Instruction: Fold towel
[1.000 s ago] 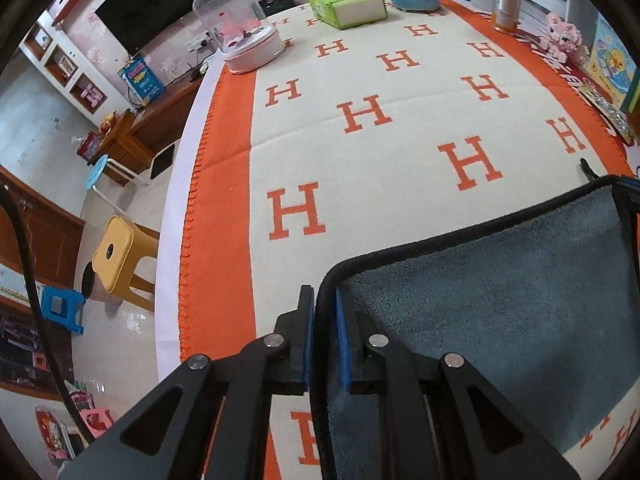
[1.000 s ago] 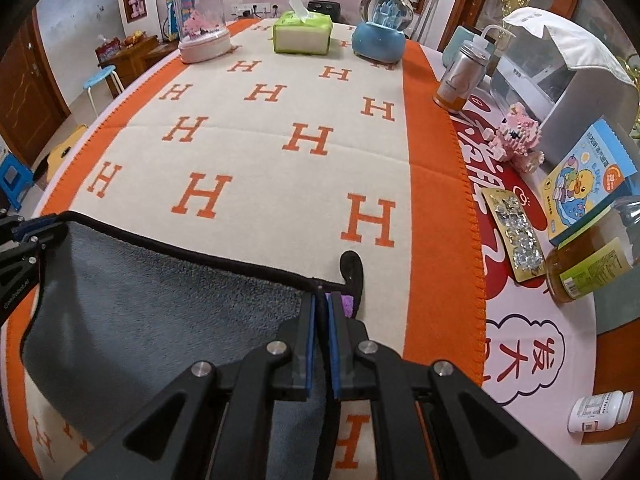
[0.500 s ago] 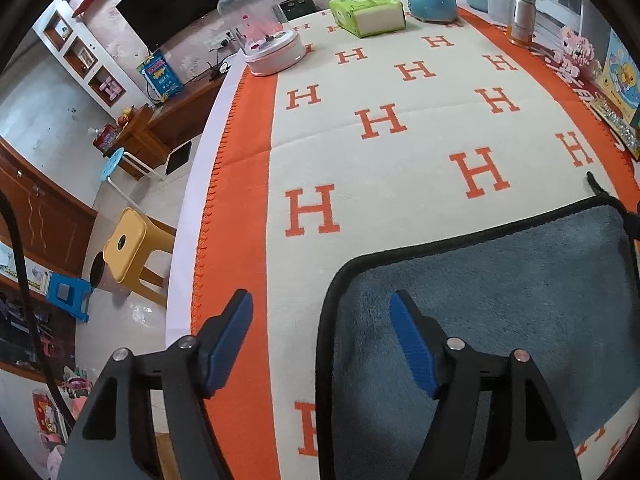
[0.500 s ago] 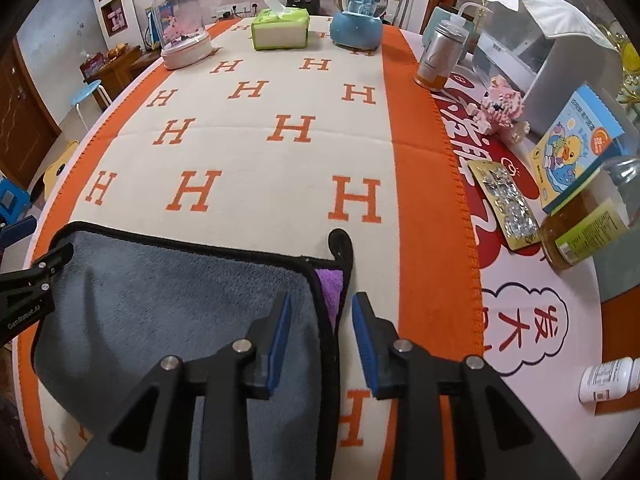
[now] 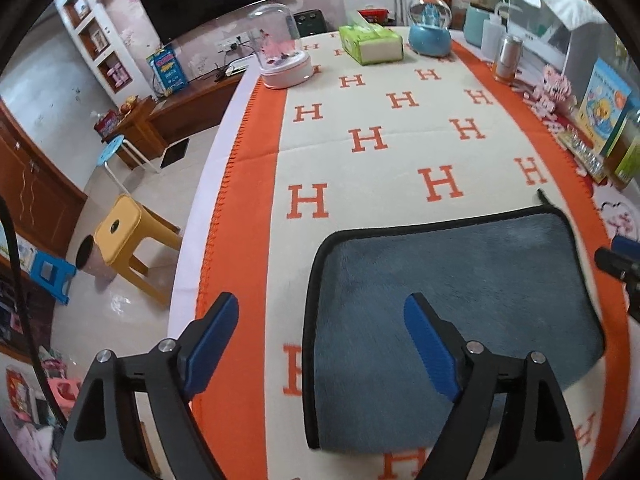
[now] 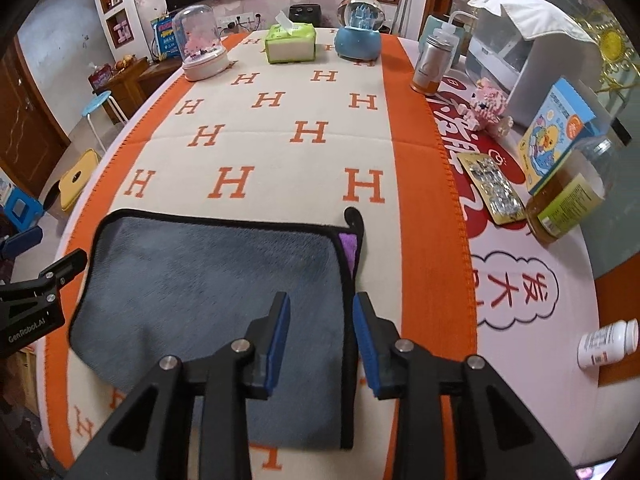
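The grey plush towel with black piping (image 5: 452, 300) is laid flat, folded, on the orange-and-cream H-patterned cloth (image 5: 372, 136) covering the desk (image 6: 560, 320).

Left tongs (image 5: 322, 350) are spread wide, nothing gripped; the towel's left piped edge is seen between the blue pads (image 5: 212, 340). Right tongs (image 6: 321, 340) are parted more narrowly, nothing gripped, straddling the towel's right edge.

Shown only in the right wrist view: a purple underlayer (image 6: 349, 248) exposed at the towel's far right corner beside the black hanging loop (image 6: 354, 218), a white pill bottle (image 6: 608, 344) lying on its side, an amber jar (image 6: 564, 204). The left tongs' black frame (image 6: 32, 308) is seen at the towel's left side.

Shown only in the left wrist view: a yellow plastic stool (image 5: 124, 232) and a small blue stool (image 5: 50, 276) on the floor. The right tongs' tip (image 5: 618, 260) is seen near the towel's right edge.
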The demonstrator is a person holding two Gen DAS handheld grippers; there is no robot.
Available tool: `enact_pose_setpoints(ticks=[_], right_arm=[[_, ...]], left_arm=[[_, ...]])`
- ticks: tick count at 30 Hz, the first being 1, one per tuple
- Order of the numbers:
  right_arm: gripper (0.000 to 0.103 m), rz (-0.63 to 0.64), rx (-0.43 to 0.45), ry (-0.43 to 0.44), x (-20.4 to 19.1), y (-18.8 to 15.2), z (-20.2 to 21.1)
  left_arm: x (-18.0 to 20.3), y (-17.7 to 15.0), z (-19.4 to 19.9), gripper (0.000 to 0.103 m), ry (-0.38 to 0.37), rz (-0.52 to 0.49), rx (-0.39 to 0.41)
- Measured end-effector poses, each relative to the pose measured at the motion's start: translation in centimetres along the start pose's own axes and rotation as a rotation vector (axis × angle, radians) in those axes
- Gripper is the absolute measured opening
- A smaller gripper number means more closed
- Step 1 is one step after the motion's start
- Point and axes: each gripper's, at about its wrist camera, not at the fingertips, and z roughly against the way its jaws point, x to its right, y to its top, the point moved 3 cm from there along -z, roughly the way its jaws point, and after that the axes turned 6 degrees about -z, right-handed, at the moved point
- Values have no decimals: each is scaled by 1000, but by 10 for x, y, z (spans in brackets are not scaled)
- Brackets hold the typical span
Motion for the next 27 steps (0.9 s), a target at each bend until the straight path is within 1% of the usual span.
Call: enact_pose_setpoints(ticks=[4, 8, 13, 15, 19, 23, 27], right_arm=[[45, -8, 31, -1, -1, -8, 24], [46, -9, 55, -4, -2, -19, 48], [47, 1, 88, 5, -6, -34, 79], [50, -2, 95, 13, -7, -40, 91], [56, -11, 125, 22, -8, -51, 113], [57, -16, 152, 24, -7, -62, 135], [57, -23, 155, 31, -6, -74, 149]], left_arm=[[-2, -10, 25, 89, -28, 41, 20], [0, -21, 52, 90, -56, 68, 40], [5, -38, 81, 91, -104, 97, 44], [8, -44, 92, 91, -114, 99, 45], [10, -52, 112, 91, -107, 110, 57], [11, -59, 135, 91, -101, 114, 86], [14, -69, 154, 91, -105, 110, 86]])
